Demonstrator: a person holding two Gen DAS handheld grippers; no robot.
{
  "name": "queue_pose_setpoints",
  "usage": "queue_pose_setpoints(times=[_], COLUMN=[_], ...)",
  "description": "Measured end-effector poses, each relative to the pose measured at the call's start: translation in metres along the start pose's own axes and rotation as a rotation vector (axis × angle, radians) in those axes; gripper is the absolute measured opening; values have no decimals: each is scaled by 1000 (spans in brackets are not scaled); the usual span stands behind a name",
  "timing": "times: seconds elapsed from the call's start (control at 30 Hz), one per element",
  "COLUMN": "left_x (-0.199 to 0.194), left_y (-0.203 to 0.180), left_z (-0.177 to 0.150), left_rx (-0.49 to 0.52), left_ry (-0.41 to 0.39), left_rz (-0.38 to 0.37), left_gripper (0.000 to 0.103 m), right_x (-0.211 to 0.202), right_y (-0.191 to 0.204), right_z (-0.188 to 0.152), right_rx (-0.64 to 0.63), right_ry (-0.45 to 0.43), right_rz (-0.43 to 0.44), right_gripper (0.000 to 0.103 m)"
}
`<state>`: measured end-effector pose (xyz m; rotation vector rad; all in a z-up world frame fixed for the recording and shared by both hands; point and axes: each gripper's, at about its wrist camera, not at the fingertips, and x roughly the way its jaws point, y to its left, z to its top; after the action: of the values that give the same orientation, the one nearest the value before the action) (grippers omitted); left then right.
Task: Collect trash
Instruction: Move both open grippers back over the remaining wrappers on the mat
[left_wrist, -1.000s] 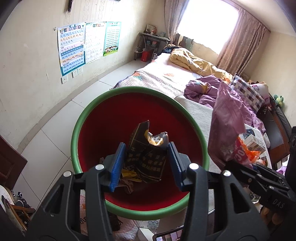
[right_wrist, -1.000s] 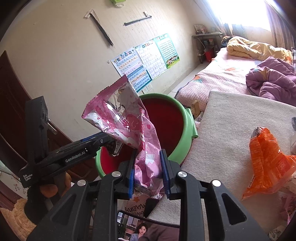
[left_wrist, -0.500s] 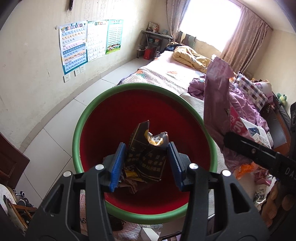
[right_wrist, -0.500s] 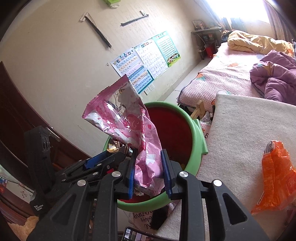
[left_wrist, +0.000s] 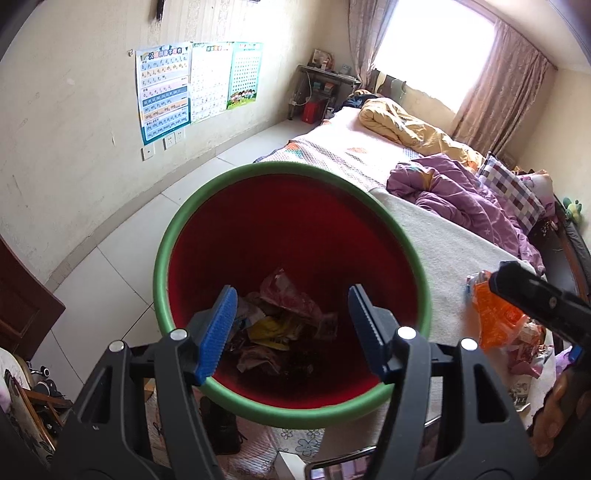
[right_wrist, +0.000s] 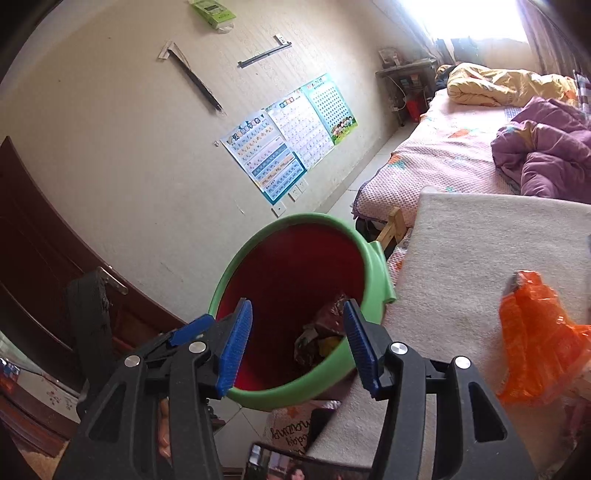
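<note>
A green bin (left_wrist: 184, 229) with a red inside stands beside the bed, and several wrappers lie at its bottom, a pink one (left_wrist: 291, 295) on top. My left gripper (left_wrist: 290, 321) hangs over the bin's mouth, its jaws opening with nothing between them. My right gripper (right_wrist: 297, 332) hovers above the bin (right_wrist: 373, 266) too, jaws opening and empty, with trash (right_wrist: 321, 332) visible below. An orange snack bag (right_wrist: 535, 339) lies on the white mat (right_wrist: 480, 240) to the right. That orange snack bag (left_wrist: 498, 317) also shows in the left wrist view.
The bed carries a purple quilt (left_wrist: 454, 192), a yellow quilt (left_wrist: 406, 129) and more wrappers (left_wrist: 524, 354) near the orange bag. Posters (left_wrist: 162, 92) hang on the wall across tiled floor. A dark wooden door (right_wrist: 33, 258) stands left of the bin.
The left gripper opened and its dark snack bag fell into the bin. The right gripper opened and the pink wrapper dropped in too. Both now hold nothing.
</note>
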<state>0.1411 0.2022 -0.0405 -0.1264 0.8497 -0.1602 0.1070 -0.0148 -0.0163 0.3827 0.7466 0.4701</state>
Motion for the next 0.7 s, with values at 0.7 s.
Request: queue_pose_setpoints(times=[0.7], left_x=[-6], left_y=[-234], left_z=[-103], left_rx=[260], left_ry=[180], left_rz=[-309], left_gripper=[65], right_x=[-186], right_y=[-156], right_z=[-71], right_rx=[52], right_ry=[-35], right_rz=[-302], right_gripper=[59])
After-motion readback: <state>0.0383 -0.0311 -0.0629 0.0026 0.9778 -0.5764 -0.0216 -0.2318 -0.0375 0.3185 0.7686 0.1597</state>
